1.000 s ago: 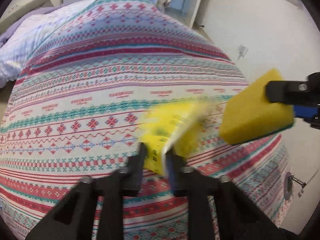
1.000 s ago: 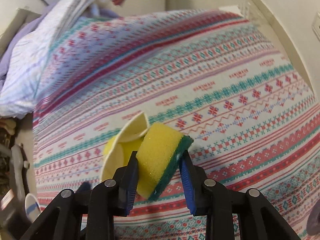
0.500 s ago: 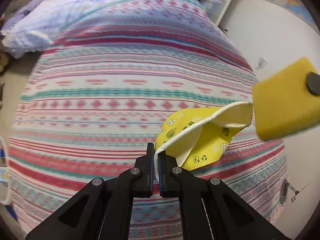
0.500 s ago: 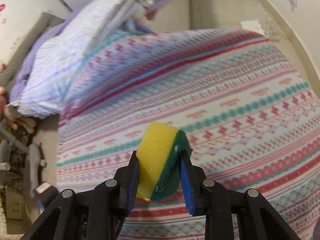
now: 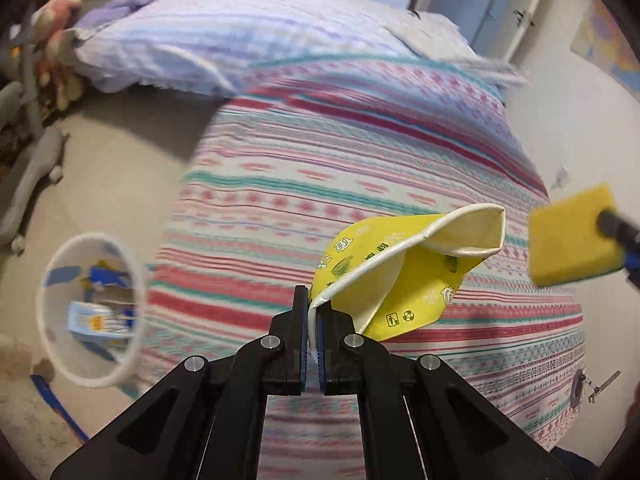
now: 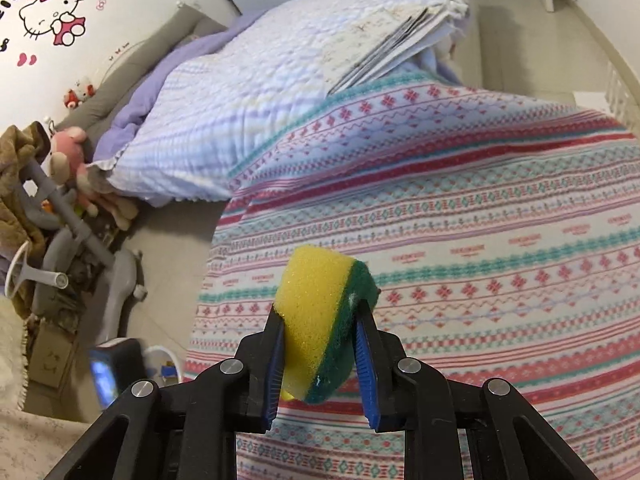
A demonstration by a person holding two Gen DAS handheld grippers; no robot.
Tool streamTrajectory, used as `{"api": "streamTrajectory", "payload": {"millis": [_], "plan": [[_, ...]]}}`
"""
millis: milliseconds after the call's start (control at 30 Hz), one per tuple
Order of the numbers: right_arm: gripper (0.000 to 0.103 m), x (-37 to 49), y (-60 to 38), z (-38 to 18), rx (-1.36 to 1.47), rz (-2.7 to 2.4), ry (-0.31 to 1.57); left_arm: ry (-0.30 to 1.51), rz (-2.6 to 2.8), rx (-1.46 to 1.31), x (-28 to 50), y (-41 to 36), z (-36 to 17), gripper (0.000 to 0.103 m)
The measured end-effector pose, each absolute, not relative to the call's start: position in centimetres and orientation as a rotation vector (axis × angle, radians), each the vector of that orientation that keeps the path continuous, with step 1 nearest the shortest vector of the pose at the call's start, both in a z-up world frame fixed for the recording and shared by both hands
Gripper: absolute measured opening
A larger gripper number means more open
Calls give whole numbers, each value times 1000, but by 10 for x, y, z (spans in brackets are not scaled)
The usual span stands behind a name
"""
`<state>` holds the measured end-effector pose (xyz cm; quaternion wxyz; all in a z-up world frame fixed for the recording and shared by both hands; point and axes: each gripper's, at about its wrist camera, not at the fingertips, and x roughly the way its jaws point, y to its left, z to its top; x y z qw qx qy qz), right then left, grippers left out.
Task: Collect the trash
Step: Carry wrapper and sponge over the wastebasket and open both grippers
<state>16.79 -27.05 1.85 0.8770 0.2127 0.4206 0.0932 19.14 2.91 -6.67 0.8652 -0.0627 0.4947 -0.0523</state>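
My left hand-held gripper (image 5: 313, 322) is pinched fully shut on the rim of the crushed yellow paper cup (image 5: 400, 276), carried above the bed (image 5: 360, 168). It looks light and flimsy, so I judge the rolled rim the safest hold. My right hand-held gripper (image 6: 320, 344), jaws just closing further, squeezes the soft sponge (image 6: 320, 312) across its faces. The white bin (image 5: 90, 312) stands on the floor left of the bed.

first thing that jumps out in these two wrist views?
The crushed yellow paper cup, pinched by its rim in the shut left gripper above the striped bedspread. Next, the yellow-and-green sponge squeezed in the right gripper. Left of the bed, a white bin on the floor already holds trash.
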Motion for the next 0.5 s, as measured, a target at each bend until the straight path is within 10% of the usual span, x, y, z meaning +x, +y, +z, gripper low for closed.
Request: {"api": "streamTrajectory", "payload": {"millis": [500], "plan": [[28,180,-181,-44,359,277,1014,971,145,-467,144,255,-55,3]]}}
